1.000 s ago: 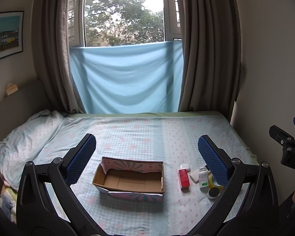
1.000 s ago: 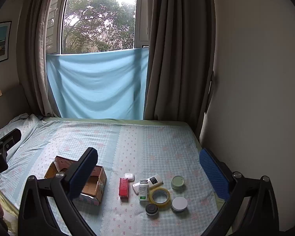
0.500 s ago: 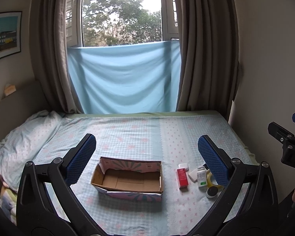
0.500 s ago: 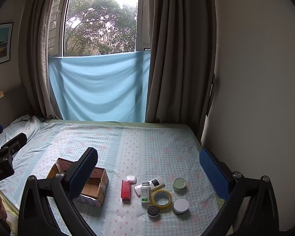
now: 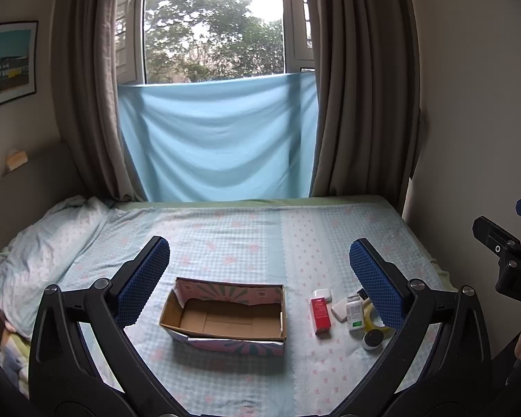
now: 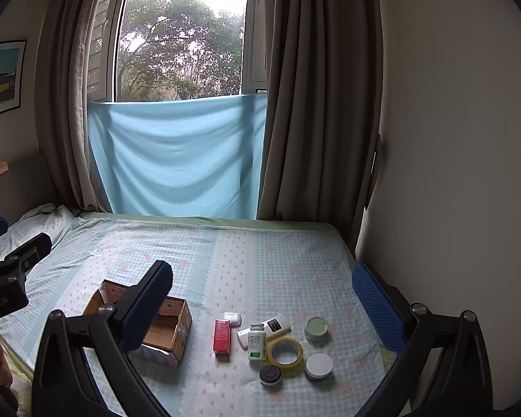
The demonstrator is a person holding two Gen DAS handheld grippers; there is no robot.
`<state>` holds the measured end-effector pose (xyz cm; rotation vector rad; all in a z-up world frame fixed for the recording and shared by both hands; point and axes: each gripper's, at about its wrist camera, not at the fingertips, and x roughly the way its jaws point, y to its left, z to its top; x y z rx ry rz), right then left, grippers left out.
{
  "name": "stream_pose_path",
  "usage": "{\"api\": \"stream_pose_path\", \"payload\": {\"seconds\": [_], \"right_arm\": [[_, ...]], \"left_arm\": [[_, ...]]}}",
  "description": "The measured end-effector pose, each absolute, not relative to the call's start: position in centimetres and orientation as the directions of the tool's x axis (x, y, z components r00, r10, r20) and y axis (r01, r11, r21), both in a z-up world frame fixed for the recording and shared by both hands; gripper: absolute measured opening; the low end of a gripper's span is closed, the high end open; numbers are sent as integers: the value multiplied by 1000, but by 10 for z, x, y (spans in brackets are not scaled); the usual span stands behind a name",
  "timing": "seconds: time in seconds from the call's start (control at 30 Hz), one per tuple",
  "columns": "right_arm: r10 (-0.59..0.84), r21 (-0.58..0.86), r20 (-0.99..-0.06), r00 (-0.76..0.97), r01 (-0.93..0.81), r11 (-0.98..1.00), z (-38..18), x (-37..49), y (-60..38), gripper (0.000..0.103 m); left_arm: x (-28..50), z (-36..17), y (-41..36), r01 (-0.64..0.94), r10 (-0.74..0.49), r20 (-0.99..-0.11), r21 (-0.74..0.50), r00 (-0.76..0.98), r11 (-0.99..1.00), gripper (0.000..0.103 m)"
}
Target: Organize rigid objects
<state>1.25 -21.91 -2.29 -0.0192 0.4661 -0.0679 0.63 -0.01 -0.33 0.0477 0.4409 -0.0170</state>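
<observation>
Left wrist view: spread fingers [image 5: 375, 285] half-hide tape roll [image 5: 373, 316]; right fingers [image 6: 375, 299] spread too.

We record soft daylight entering through the window [image 5: 213, 31], whose sky is blown out to white; the walls and curtains [image 6: 323, 97] stay dim. The box [image 5: 225, 316] throws a faint shadow toward the bed's near edge. Both views are sharp centrally, with fisheye bending and black vignetting at the corners.
</observation>
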Motion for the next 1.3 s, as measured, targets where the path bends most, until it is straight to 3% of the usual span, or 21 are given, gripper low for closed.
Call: {"api": "stream_pose_path", "payload": {"seconds": [1.3], "right_arm": [[-71, -42, -432, 899, 59, 997, -24, 12, -213, 103]], "left_arm": [[9, -3, 9, 34, -25, -424, 16, 905, 999, 103]]}}
